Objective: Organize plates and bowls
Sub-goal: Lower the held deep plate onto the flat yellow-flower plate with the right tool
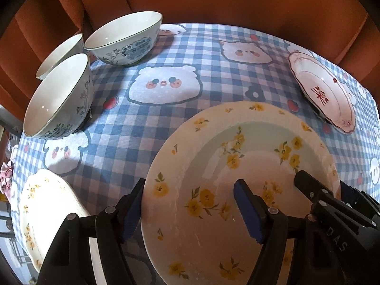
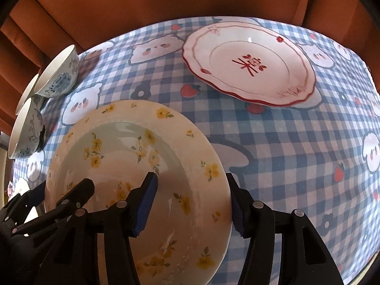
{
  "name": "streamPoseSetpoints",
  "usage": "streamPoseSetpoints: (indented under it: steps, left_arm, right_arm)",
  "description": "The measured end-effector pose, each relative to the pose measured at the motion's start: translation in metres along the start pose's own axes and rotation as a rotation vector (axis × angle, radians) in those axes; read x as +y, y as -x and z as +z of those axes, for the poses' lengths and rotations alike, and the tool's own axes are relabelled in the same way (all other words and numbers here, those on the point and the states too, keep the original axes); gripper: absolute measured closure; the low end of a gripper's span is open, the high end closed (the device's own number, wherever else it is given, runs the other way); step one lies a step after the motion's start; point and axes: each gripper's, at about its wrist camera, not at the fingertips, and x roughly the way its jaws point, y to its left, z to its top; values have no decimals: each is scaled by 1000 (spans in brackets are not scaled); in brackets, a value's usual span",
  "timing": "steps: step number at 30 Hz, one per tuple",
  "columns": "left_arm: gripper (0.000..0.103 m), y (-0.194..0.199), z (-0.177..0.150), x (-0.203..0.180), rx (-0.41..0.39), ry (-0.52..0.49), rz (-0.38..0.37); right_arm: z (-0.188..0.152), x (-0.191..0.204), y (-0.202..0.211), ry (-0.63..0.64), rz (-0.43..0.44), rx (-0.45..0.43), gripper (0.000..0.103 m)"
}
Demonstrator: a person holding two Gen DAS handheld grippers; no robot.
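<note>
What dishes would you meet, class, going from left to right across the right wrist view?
Front blue-patterned bowl → rear blue-patterned bowl → yellow-flowered plate → red-trimmed plate. A third bowl's rim overlaps the first two, so I leave it out.

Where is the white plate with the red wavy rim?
The white plate with the red wavy rim sits on the checked tablecloth, far right in both views, beyond the yellow-flowered plate.

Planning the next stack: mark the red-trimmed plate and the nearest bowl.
red-trimmed plate (image 2: 249, 65), right wrist view, on the red motif at its centre.
nearest bowl (image 1: 54, 102), left wrist view, on its white inside.
</note>
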Motion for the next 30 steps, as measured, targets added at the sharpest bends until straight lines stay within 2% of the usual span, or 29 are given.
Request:
streamPoseSetpoints:
  steps: [3,11,19,30]
  left_arm:
    - [29,4,-3,-3,3,-30,-6]
    - [29,25,-13,14,-17,-32,-44]
    - [29,53,-30,41,-59,-84,-65]
    - [29,71,-53,101,-66,-77,-85]
  right_arm:
    - [-3,-3,4,-10,-14,7,43]
    - [-11,6,29,-6,-35,-36,43]
    - [-34,37,59,-6,-65,-59,43]
    - [-71,95,78,-3,-80,-57,43]
